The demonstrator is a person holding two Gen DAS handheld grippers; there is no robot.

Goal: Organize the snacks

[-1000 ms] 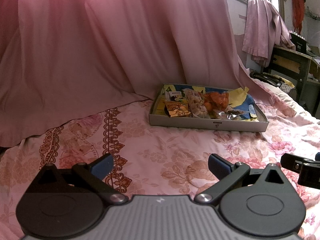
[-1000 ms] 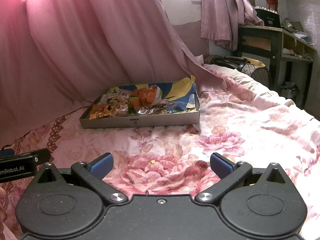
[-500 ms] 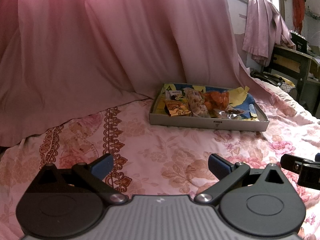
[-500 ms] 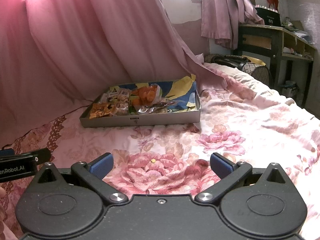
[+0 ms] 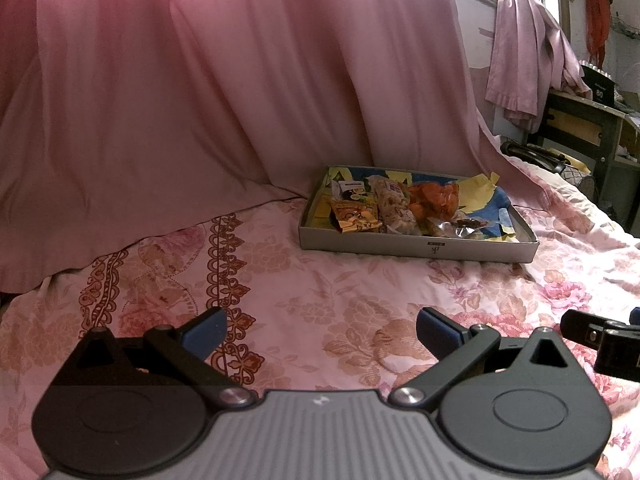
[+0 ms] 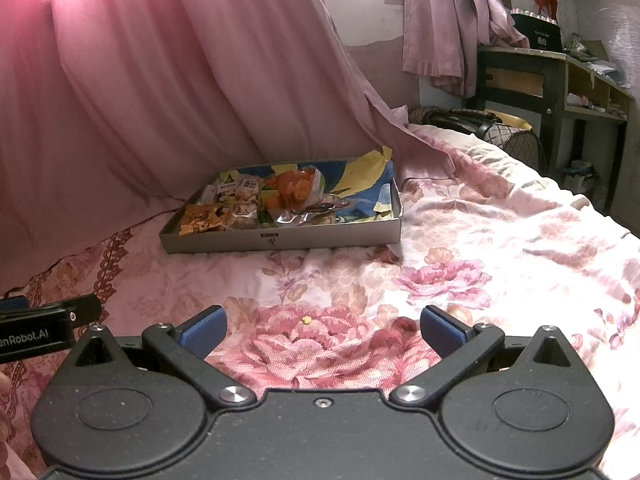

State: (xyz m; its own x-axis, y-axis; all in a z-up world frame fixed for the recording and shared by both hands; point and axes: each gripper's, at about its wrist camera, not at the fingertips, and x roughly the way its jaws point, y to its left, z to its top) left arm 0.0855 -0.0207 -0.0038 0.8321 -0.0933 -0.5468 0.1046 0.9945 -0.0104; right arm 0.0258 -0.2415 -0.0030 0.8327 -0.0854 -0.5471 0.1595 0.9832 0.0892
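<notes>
A shallow grey cardboard tray (image 5: 420,246) (image 6: 280,240) lies on the floral bedspread, well ahead of both grippers. Inside it are an orange snack pack (image 5: 354,218) (image 6: 200,218), a clear bag of biscuits (image 5: 394,208), an orange bag (image 5: 436,196) (image 6: 294,186) and a silvery wrapper (image 5: 460,226) (image 6: 308,214) on blue and yellow paper. My left gripper (image 5: 320,334) is open and holds nothing, low over the bedspread. My right gripper (image 6: 322,328) is open too, nothing between its blue pads.
A pink curtain (image 5: 200,100) hangs behind the tray and drapes onto the bed. A dark desk (image 6: 560,80) and a bag (image 6: 480,120) stand at the far right past the bed's edge. A small yellow crumb (image 6: 307,320) lies on the bedspread.
</notes>
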